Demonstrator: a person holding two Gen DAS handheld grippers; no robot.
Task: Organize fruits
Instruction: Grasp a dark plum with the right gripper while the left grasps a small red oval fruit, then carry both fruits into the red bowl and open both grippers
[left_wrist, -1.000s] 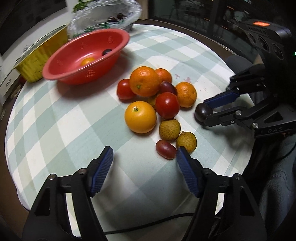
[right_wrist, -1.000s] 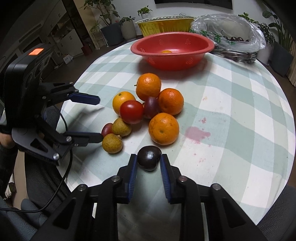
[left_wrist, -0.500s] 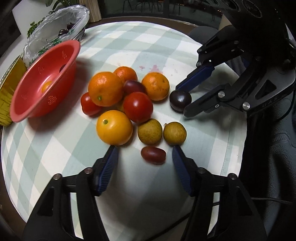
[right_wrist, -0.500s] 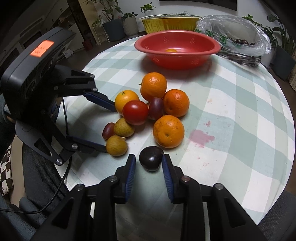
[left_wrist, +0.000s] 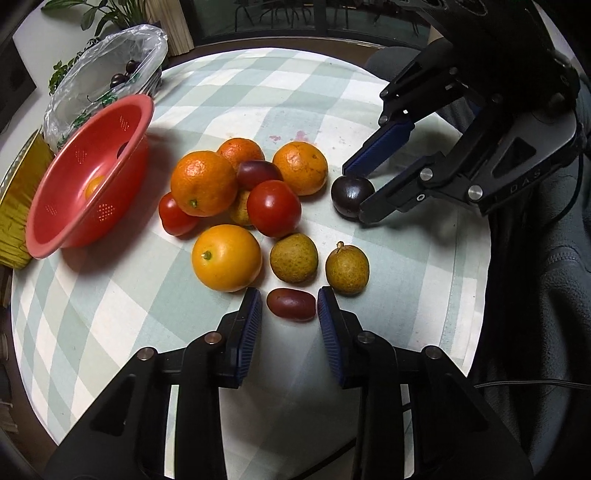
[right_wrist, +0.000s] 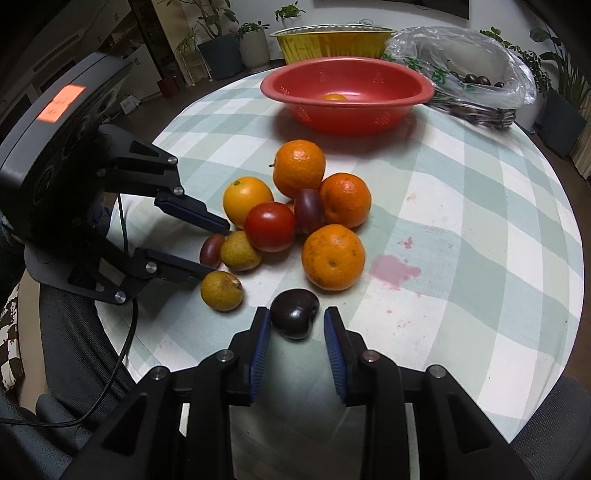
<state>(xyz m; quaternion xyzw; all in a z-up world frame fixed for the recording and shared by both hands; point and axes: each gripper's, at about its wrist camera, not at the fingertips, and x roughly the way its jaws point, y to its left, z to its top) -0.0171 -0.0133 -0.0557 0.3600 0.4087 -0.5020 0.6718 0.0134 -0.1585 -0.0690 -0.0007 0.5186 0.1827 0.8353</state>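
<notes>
Pick-up step judged in hand: the left claw (left_wrist: 290, 306) is closing around the small red oblong fruit (left_wrist: 291, 303), pads not yet touching, while the dark plum (right_wrist: 294, 313) on the desk (right_wrist: 480, 221) sits between the right claw (right_wrist: 297, 328) pads, small gaps showing. Next, full pinch and lift toward the red bowl (right_wrist: 347, 114) are called for. Only the right view shows the yellow tray (right_wrist: 332, 42) whole, beyond the bowl.

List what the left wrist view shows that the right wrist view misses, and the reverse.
Left wrist only: a second tomato behind the oranges, and a dark fruit inside the red bowl. Right wrist only: the lit orange screen on the left claw. Both: the dark plum between the right claw fingers, and the small red fruit that the closing left claw flanks.
</notes>
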